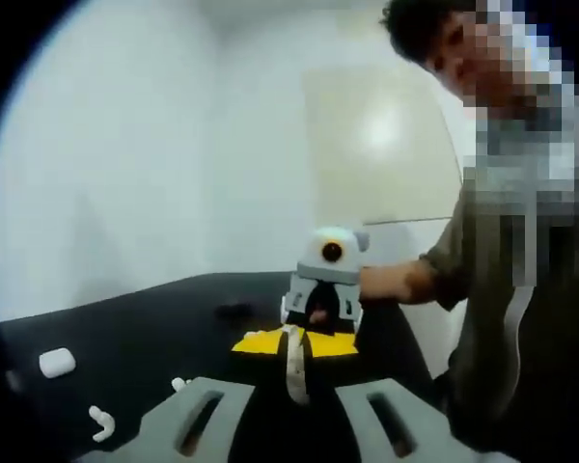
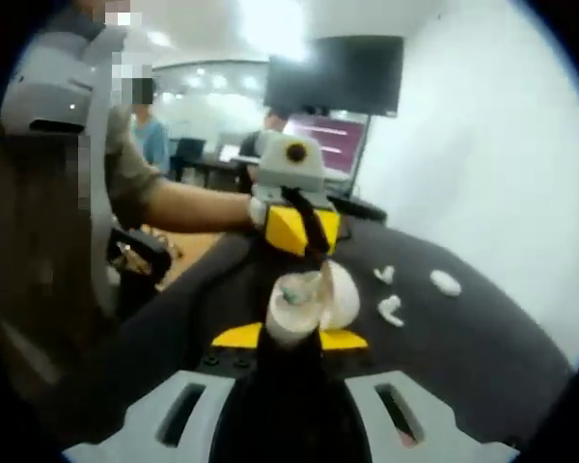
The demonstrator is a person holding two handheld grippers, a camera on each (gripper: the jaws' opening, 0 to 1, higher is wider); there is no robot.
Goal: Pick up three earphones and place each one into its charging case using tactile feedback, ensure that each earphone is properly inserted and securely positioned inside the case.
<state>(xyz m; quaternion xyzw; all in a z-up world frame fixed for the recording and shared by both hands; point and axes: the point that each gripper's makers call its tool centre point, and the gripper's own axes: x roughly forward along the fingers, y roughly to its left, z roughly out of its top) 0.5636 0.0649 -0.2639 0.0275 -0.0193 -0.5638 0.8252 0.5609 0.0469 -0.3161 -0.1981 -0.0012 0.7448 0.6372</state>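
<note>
Above the black table (image 2: 482,338), the right gripper (image 2: 291,323) pinched an open charging case (image 2: 336,294) while the left gripper (image 2: 304,253), from twelve o'clock, pinched an earphone (image 1: 296,365). Insertion seemed underway; next, careful seating. Two earphones (image 2: 390,309) lay at three o'clock.

Small white earphone (image 1: 101,422) blurred, shape unclear, white charging case (image 2: 304,304) partly hidden behind hand-held gripper tips

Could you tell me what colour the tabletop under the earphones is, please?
Black; the tabletop shows best in the right gripper view, white earphones lying on it.
</note>
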